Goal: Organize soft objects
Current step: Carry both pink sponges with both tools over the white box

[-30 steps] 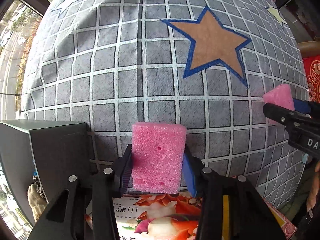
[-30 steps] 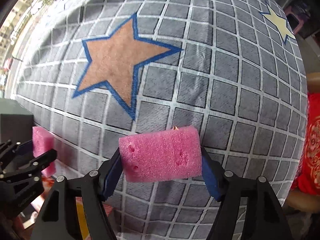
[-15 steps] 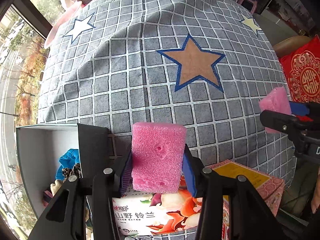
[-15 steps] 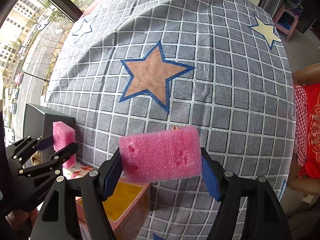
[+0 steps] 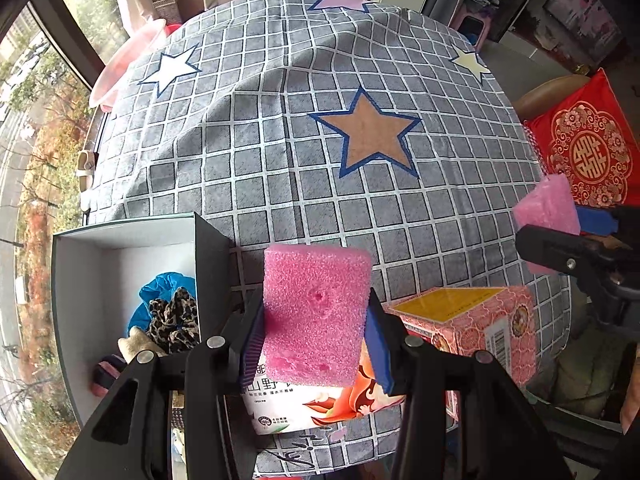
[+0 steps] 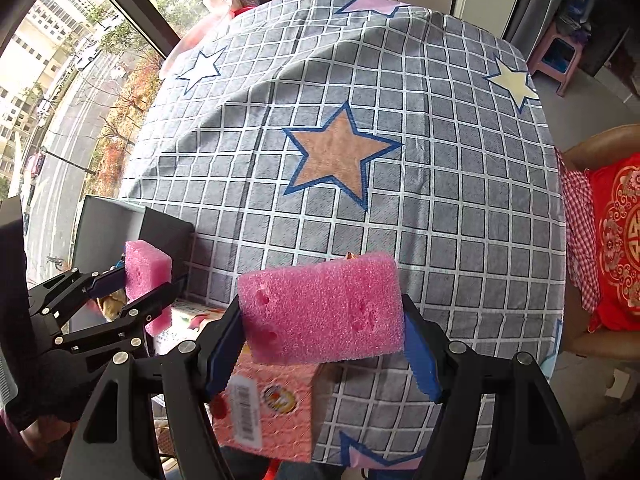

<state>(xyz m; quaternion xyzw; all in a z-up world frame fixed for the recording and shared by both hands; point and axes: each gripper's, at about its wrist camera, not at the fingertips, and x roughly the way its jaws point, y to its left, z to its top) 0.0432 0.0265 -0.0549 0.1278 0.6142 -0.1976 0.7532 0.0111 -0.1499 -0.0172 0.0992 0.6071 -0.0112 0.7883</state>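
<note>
My left gripper (image 5: pixel 316 332) is shut on a pink foam sponge (image 5: pixel 316 312), held high above the table's near edge. My right gripper (image 6: pixel 322 328) is shut on a second, wider pink sponge (image 6: pixel 320 308). Each gripper shows in the other's view: the right one with its sponge (image 5: pixel 548 208) at the right edge, the left one with its sponge (image 6: pixel 146 272) at the left. An open dark box (image 5: pixel 76 280) with a white inside stands at the near left and holds a blue cloth (image 5: pixel 164 288), a leopard scrunchie (image 5: pixel 174 320) and other soft items.
A grey checked tablecloth with stars (image 5: pixel 320 140) covers the table. A white floral box (image 5: pixel 304 404) and a pink box with a yellow top (image 5: pixel 472 320) lie at the near edge below the grippers. A red cushion (image 5: pixel 588 148) sits at the right, windows at the left.
Both grippers have risen away from the table with their sponges still held. The cloth looks farther off, and the open box and the two cartons have come into view.
</note>
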